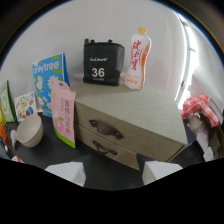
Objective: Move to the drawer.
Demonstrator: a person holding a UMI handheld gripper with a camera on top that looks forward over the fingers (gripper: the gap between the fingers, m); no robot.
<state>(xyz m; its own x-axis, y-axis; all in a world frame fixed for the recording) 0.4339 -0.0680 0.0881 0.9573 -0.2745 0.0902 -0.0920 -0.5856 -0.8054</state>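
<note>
Jaws (111, 176) open, holding nothing. Drawer unit (127, 126) just ahead, two dark handles facing. On top beyond: black bag (102, 63) marked "36", bottle (137, 60). Pink packet (64, 119) leans left; "tree" box (48, 80), bowl (30, 131) on desk (50, 150).

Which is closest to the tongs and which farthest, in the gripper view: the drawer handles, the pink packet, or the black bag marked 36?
1. Lower drawer handle, just ahead of the open tongs.
2. Pink packet, leaning on the drawer unit's left side.
3. Black bag, at the unit's back edge, beside the bottle.
</note>
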